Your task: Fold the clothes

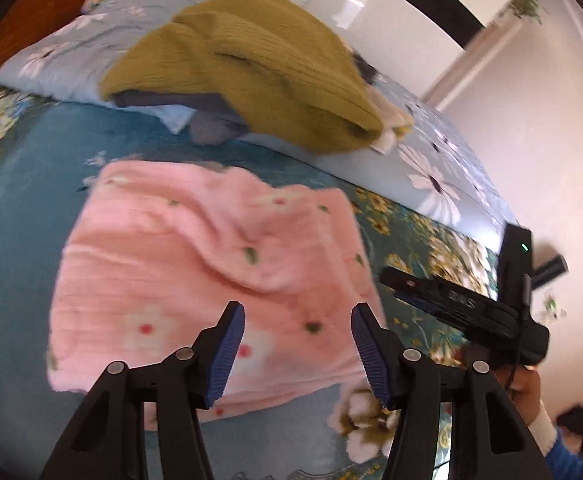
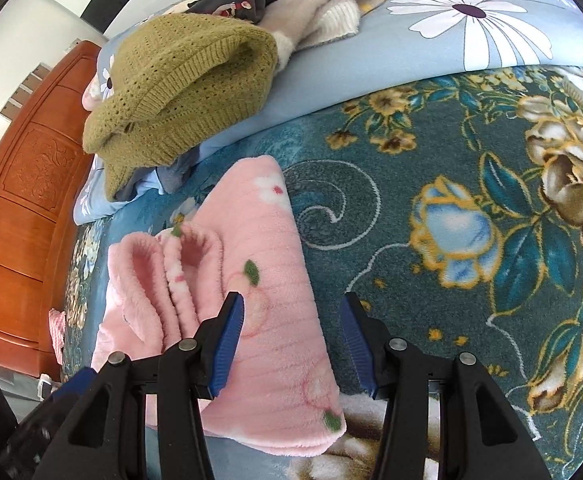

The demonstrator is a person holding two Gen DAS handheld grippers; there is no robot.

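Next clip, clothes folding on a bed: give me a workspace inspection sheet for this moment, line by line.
Surface: teal floral bedspread, with a light blue daisy-print quilt bunched along its far side.
Job's things: pink fleece garment lying folded on the bedspread; olive knit sweater heaped on the quilt, unfolded.
Clutter: grey and cream clothes piled behind the sweater.
Grippers: left gripper open above the pink garment, nothing between the pads; right gripper open over the garment's edge, not gripping.
Cables: a thin black cable runs along the right gripper's body in the left wrist view.
Surroundings: carved wooden headboard, white wall.
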